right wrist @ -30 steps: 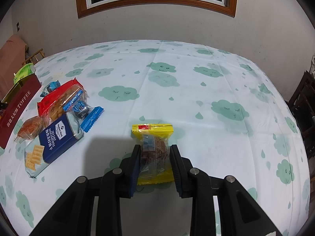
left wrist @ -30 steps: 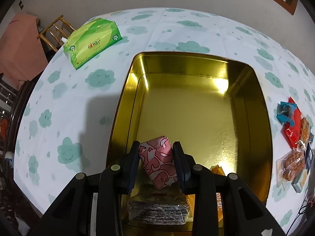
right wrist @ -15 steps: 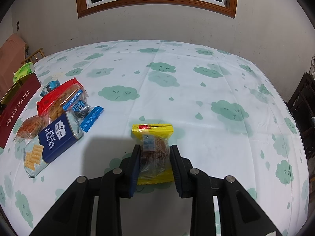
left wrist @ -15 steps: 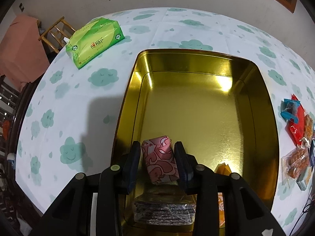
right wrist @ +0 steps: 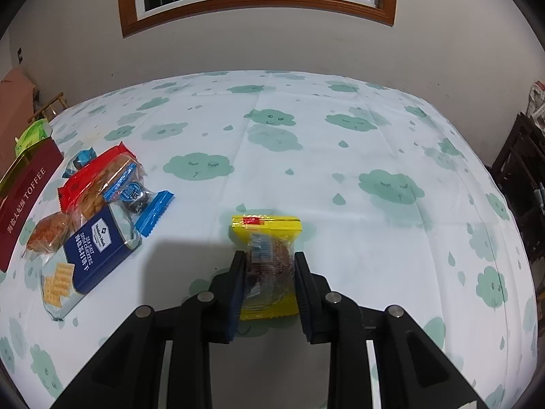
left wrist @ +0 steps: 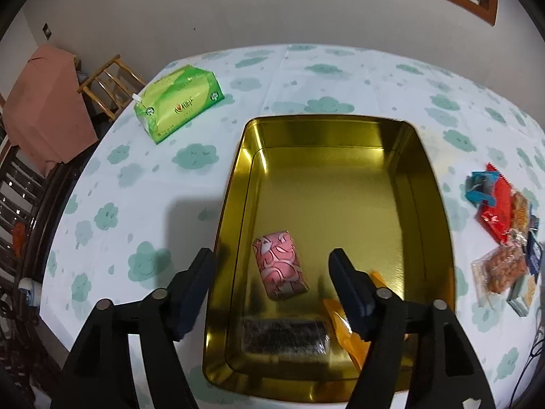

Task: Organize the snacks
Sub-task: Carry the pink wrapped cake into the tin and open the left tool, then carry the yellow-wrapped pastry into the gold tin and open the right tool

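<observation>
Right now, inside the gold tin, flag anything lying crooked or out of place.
Only a small thing: the pink snack packet lies at a slant across the gold tin floor, while the dark packet sits square against the near wall. Nothing is spilled or torn.

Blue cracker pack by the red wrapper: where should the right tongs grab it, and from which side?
Probably across the short width of the cracker pack, near its middle, coming from above. It lies flat on the table, long and narrow, with its right long edge free. The red wrapper and other snacks crowd its far end, so stay clear of that end.
</observation>
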The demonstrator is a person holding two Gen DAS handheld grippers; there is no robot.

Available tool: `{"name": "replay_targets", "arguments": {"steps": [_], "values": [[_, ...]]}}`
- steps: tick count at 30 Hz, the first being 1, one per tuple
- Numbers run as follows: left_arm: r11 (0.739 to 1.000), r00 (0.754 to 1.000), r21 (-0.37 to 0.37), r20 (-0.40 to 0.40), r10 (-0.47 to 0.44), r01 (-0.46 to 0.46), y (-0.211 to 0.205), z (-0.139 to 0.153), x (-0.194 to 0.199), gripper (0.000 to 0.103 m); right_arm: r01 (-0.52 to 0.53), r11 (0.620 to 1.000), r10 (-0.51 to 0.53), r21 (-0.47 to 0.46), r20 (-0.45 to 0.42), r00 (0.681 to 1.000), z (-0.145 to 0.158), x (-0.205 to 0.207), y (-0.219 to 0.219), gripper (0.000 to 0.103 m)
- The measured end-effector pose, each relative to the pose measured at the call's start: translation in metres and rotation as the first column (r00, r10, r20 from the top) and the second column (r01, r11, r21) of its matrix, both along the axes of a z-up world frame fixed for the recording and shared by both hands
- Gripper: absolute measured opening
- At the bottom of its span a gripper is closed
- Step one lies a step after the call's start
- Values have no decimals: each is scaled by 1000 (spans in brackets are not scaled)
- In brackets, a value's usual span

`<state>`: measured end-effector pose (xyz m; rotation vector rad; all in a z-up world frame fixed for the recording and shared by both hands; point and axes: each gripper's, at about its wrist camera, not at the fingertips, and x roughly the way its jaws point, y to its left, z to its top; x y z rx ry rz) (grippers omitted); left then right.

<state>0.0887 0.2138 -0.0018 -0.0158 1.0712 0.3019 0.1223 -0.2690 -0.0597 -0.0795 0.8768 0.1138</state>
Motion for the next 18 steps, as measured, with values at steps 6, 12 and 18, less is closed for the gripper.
{"name": "replay_targets", "arguments": {"steps": [6, 12, 18], "values": [[1000, 999, -7, 37, -8, 9, -11, 8, -22, 72, 32, 999, -32, 4, 3, 999, 8, -3, 2, 27], [1000, 998, -17, 63, 10, -9, -14, 14, -40, 73, 19, 998, -22, 61, 34, 999, 32, -11, 18, 27], [999, 995, -36, 94, 44, -41, -9, 21, -60, 75, -86, 992, 80, 94, 63, 995, 55, -21, 67, 27]]}}
